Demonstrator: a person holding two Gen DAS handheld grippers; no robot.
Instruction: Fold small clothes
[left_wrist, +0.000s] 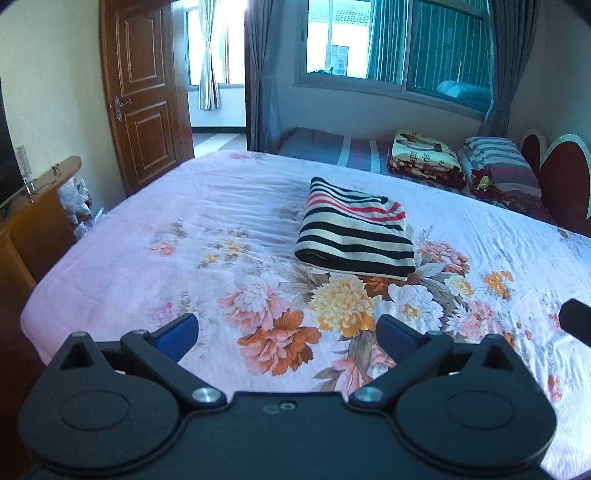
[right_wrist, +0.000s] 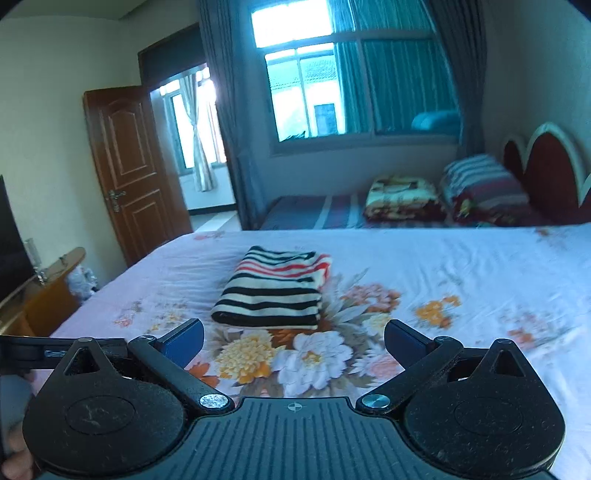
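Ahead of the left wrist camera, the left tongs stand spread wide, blue pads far apart, with nothing between them but the flowered sheet of the bed; the folded striped garment, black and cream with a few red bands near its far end, lies flat on the sheet well beyond the pads and clear of them, just past a cluster of printed flowers; behind it, along the far side, sit a folded patterned blanket and a striped pillow next to a red headboard; a wooden door stands open at the left, a window with grey curtains fills the back wall, and a dark tip of the other tool shows at the right edge. Seen from the right wrist camera, the right tongs are likewise opened wide and hold nothing; the striped garment rests on the bed a little left of centre, ahead of the pads and apart from them; the blanket, pillow and headboard lie beyond, somewhat blurred; the door and window appear again, and part of a hand shows at the lower left corner.
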